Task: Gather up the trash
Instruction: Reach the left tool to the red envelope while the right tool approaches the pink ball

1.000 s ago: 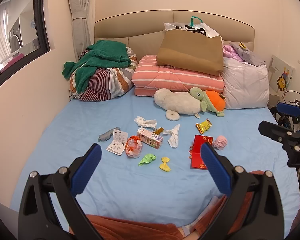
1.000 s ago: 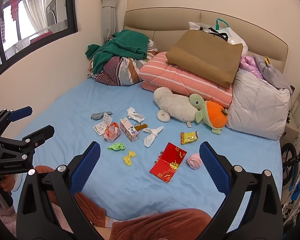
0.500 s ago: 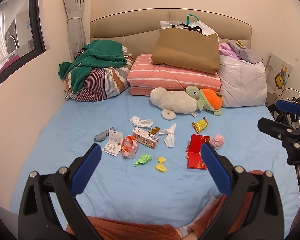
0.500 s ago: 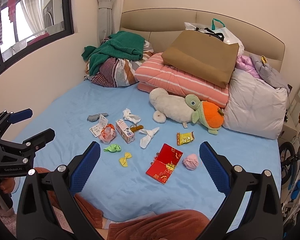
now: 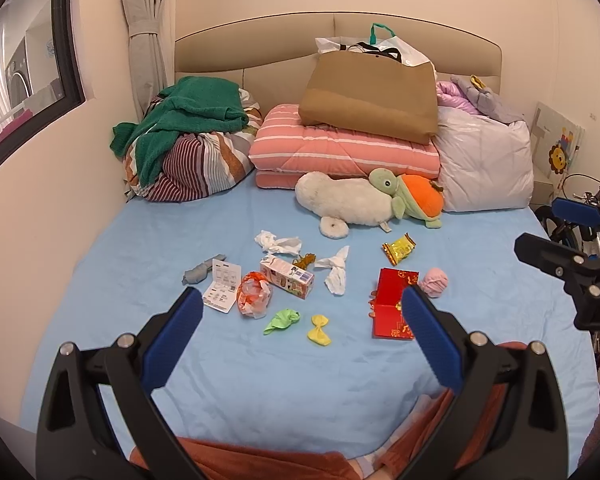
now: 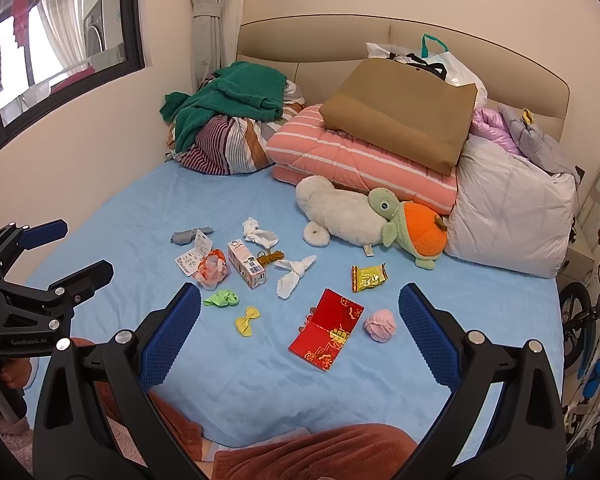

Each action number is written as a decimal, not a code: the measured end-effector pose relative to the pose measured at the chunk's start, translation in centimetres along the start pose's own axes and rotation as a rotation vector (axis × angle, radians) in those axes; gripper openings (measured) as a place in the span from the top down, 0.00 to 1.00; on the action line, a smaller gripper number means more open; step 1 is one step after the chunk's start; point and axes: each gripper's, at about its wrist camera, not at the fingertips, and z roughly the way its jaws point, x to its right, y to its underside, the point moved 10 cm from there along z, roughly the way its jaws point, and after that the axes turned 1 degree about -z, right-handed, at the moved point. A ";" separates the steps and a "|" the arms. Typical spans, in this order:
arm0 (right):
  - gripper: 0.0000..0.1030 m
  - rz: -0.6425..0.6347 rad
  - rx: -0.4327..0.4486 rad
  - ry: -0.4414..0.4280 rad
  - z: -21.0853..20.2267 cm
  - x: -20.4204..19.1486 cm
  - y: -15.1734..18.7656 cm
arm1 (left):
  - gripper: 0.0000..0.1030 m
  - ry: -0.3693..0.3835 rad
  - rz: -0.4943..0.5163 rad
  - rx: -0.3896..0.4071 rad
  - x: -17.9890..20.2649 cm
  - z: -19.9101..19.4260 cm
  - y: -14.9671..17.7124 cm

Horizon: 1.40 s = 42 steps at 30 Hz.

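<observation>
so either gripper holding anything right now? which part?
Nothing held. Left gripper and right gripper are both open and empty, above the bed; the trash, including the red envelope, lies untouched.

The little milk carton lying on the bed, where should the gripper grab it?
Grip the milk carton across its two long flat sides, near the middle, coming straight down from above. It lies flat on the blue sheet, so those sides are parallel and easy to pinch. Turn the right gripper to match its slant, and mind the orange wrapper close beside it.
</observation>
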 end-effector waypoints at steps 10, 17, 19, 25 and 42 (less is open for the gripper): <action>0.07 -0.024 -0.007 0.049 2.3 1.9 -0.2 | 0.04 0.026 0.009 -0.028 1.2 2.9 0.8; 0.07 -0.054 -0.080 0.119 7.1 5.2 2.0 | 0.04 0.092 0.020 -0.123 2.8 8.6 2.1; 0.07 -0.037 -0.103 0.120 8.8 6.4 2.8 | 0.04 0.103 0.022 -0.150 3.4 10.6 2.6; 0.07 -0.014 -0.170 0.152 13.7 9.9 5.6 | 0.04 0.127 0.048 -0.206 5.4 15.5 3.4; 0.08 0.019 -0.372 0.160 27.5 18.1 13.1 | 0.04 0.218 0.148 -0.386 13.2 31.2 7.5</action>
